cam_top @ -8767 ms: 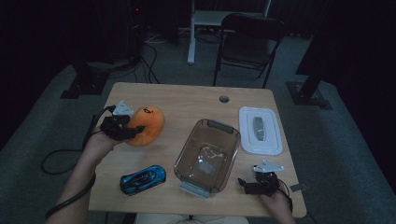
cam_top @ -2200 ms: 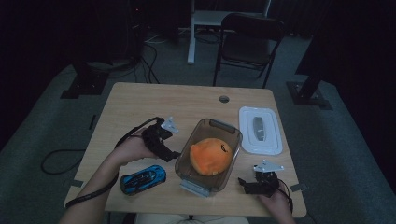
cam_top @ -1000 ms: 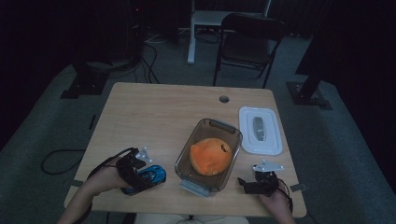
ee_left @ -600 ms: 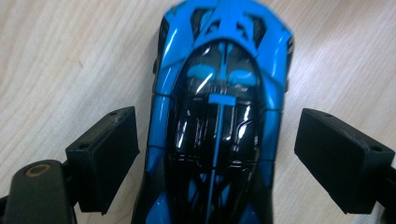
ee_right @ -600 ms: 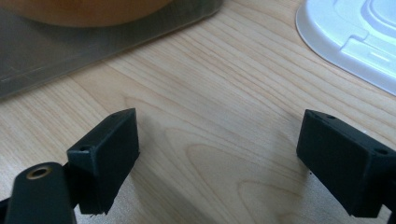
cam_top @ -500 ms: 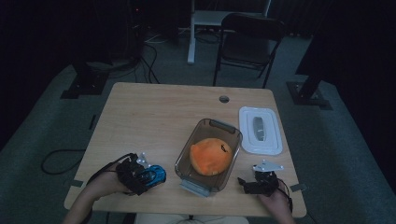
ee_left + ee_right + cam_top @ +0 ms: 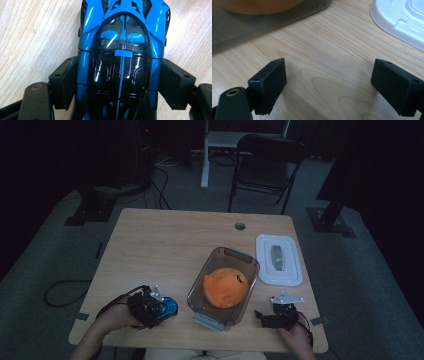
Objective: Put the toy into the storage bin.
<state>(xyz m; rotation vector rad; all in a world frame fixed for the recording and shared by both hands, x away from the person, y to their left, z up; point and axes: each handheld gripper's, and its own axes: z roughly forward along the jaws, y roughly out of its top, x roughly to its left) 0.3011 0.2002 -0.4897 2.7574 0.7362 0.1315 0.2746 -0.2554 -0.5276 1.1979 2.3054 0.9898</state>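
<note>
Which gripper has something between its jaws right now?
The left gripper: the blue toy car sits between its jaws. The right gripper stands open over bare table.

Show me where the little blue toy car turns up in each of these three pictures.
High view: the blue toy car sits near the table's front left, between the left gripper's fingers.
Left gripper view: the car lies in the middle, running top to bottom between the two black fingers.
Right gripper view: the car is not in it.
Shared landmark: the light wooden table, also under the car in the left gripper view and beneath the fingers in the right gripper view.
</note>
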